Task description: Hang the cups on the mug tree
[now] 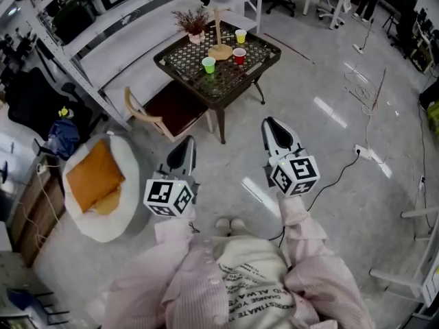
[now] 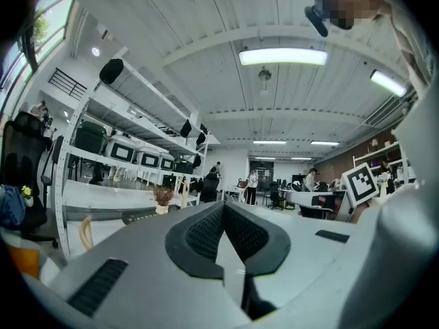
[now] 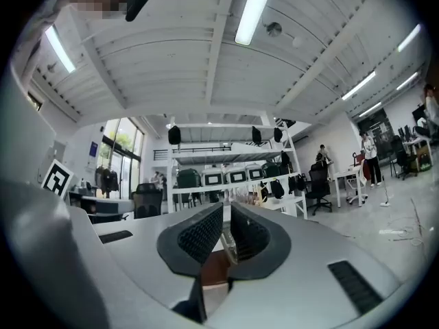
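Far off, dark lattice-topped metal table [image 1: 255,69]. Near, left gripper [image 1: 186,141] and right gripper [image 1: 269,123], both clenched shut on nothing, well apart from it. On top, pale wooden mug tree [image 1: 220,49], bare, beside unhung green plastic cup [image 1: 208,64], red plastic cup [image 1: 239,55], yellow plastic cup [image 1: 241,35]. Likely slip: arriving with jaws unopened, toppling a cup

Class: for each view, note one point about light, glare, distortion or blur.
Head view: lamp glare streaks the floor, and straight lines bow outward. Left gripper view: the ceiling lamp is blown out white, and the picture's rim is dark. Right gripper view: fisheye curves the shelving, and the corners go black.
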The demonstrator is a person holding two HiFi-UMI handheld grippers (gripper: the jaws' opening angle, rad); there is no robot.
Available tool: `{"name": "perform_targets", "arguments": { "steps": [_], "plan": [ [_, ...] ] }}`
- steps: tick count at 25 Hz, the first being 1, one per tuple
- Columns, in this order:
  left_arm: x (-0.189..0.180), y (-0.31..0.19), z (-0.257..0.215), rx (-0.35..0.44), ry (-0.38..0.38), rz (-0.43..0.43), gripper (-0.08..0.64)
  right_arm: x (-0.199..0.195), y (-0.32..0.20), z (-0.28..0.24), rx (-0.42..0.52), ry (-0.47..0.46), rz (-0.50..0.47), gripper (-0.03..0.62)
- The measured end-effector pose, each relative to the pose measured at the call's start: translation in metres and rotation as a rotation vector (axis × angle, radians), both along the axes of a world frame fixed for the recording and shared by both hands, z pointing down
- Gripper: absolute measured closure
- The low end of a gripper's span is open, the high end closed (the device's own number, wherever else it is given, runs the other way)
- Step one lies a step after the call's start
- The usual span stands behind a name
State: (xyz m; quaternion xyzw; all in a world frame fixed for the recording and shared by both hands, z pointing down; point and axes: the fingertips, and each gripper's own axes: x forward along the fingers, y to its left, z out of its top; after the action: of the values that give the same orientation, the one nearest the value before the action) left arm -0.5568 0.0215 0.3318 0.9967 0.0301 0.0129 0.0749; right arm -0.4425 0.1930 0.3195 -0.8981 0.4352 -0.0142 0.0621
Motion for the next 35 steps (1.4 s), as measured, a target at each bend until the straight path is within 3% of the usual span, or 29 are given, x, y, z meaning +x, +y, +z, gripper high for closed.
{"name": "perform_targets", "arguments": {
  "steps": [2, 4, 10, 23, 35],
  "plan": [
    [0.001, 0.001, -0.001, -0.002, 0.004, -0.002, 0.561, 0.003, 0.000, 0.003, -0.022, -0.005, 0.004, 0.580],
    [0.003, 0.002, -0.002, -0.005, 0.008, -0.004, 0.561, 0.006, 0.000, 0.005, -0.016, -0.023, -0.002, 0.455],
    [0.007, 0.007, 0.000, -0.007, 0.006, -0.011, 0.561, 0.016, 0.005, 0.011, -0.009, -0.027, -0.006, 0.358],
    [0.035, -0.006, 0.022, -0.053, -0.026, -0.040, 0.561, 0.045, -0.003, 0.021, 0.049, -0.044, -0.036, 0.350],
    [0.152, -0.055, 0.054, -0.102, -0.073, -0.019, 0.561, 0.154, -0.060, 0.054, 0.014, -0.104, -0.071, 0.350]
  ]
}}
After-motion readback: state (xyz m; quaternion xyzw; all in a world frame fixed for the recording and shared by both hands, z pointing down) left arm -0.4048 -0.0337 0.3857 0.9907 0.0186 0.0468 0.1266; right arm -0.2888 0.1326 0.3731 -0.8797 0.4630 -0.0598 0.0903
